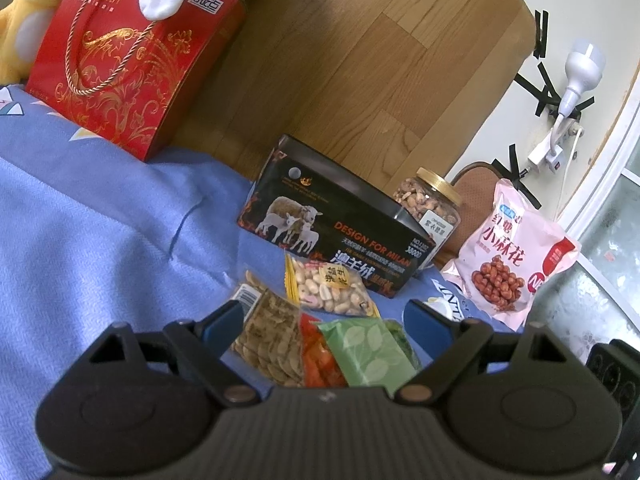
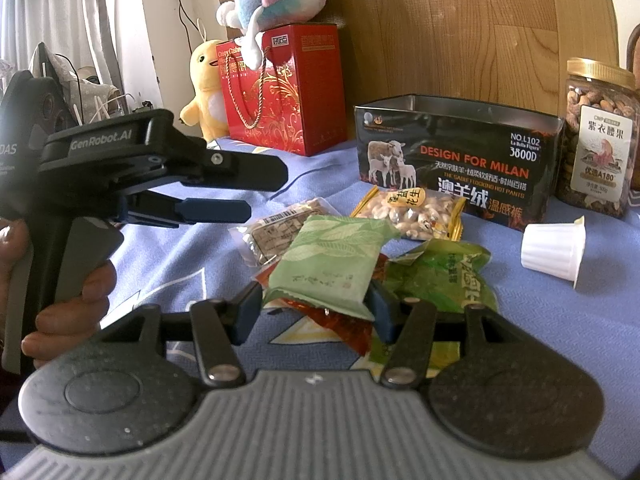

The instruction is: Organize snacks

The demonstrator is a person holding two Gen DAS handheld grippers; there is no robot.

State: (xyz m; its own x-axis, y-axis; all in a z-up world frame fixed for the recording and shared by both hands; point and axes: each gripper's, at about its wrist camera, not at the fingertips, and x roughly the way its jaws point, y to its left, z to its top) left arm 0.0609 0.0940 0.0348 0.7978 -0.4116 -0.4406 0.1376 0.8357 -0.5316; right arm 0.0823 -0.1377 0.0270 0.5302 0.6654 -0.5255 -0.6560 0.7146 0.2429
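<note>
Several small snack packets lie in a heap on the blue sheet (image 1: 100, 240): a light green packet (image 2: 332, 256), a peanut packet (image 2: 412, 212), a seed packet (image 2: 276, 232), an orange-red packet (image 2: 344, 328) and a dark green packet (image 2: 444, 276). My right gripper (image 2: 316, 312) is shut on the near edge of the light green packet (image 1: 368, 352), which tilts up over the heap. My left gripper (image 1: 324, 318) stands wide open just above the heap, touching nothing; the right wrist view shows this left gripper (image 2: 266, 194) side-on. An open black tin (image 2: 460, 152) stands behind the heap.
A jar of nuts (image 2: 598, 136) stands right of the tin, and a white cup (image 2: 554, 250) lies before it. A pink snack bag (image 1: 512, 256) leans at the right. A red gift box (image 2: 284, 88) and plush toys stand by the wooden headboard. A hand (image 2: 76, 304) holds the left gripper.
</note>
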